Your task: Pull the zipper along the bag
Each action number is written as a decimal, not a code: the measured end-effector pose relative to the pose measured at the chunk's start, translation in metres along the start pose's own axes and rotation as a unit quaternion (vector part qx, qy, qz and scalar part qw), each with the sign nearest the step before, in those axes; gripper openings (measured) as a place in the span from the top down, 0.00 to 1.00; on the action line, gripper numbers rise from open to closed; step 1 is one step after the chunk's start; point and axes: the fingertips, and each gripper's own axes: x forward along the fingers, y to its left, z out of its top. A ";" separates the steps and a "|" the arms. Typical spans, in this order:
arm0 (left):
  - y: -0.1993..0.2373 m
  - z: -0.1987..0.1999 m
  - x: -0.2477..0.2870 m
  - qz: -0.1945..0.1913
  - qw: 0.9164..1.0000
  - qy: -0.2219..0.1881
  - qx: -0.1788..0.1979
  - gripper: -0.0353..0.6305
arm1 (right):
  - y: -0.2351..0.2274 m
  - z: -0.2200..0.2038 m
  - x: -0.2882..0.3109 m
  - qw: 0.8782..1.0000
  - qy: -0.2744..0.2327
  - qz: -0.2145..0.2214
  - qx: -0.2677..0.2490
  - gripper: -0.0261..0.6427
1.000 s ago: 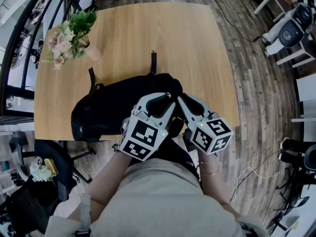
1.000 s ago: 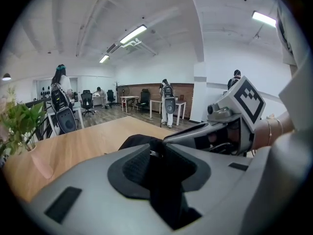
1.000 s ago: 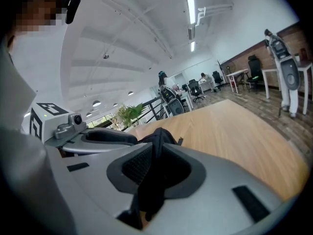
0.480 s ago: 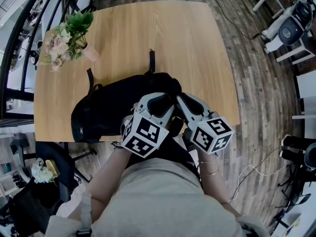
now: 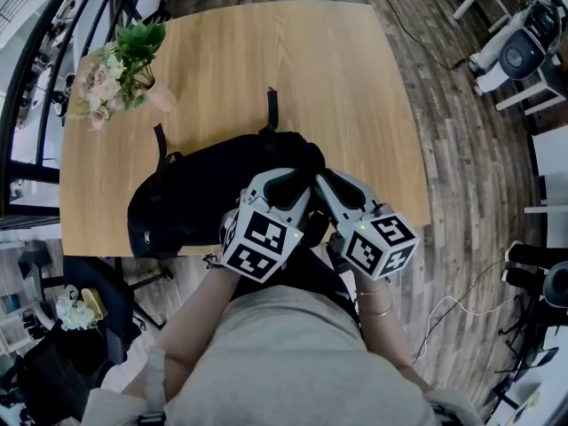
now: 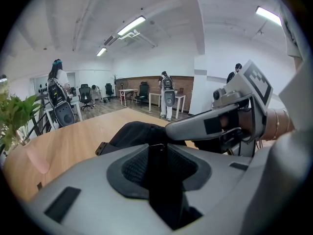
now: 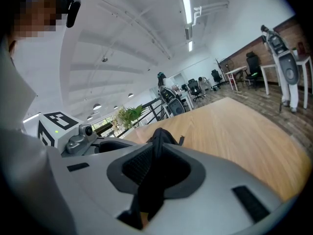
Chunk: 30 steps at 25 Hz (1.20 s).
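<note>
A black bag point(image 5: 191, 193) lies across the near part of the wooden table point(image 5: 293, 60). Both grippers sit side by side at its near right end. In the left gripper view my left gripper point(image 6: 157, 153) has a black strip of the bag with a thin metal piece between its jaws. These jaws have just been opening and stand wide, and the pads do not seem to press the strip. My right gripper point(image 7: 155, 155) is shut on a bunched fold of the bag's black fabric point(image 7: 161, 136). From the head view the zipper itself is hidden under the left gripper point(image 5: 286, 187) and the right gripper point(image 5: 319, 185).
A pink vase of flowers point(image 5: 124, 69) stands at the table's far left. A black strap point(image 5: 271, 112) trails from the bag toward the table's middle. The near table edge runs under my hands. An office chair point(image 5: 89, 300) is at lower left, and equipment point(image 5: 524, 51) stands on the floor at right.
</note>
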 end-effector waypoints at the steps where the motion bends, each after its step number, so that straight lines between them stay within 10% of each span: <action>1: 0.000 0.001 -0.001 -0.002 1.000 -0.002 -0.007 0.76 | 0.000 0.000 0.000 1.000 0.000 0.000 0.001 0.85; 11: 0.006 0.000 -0.011 -0.003 0.995 -0.016 -0.102 0.79 | -0.001 0.000 0.000 1.000 0.000 0.003 -0.001 0.85; 30: 0.021 -0.006 -0.027 0.048 0.984 -0.036 -0.168 0.89 | 0.000 -0.001 -0.002 1.000 0.001 0.005 -0.016 0.85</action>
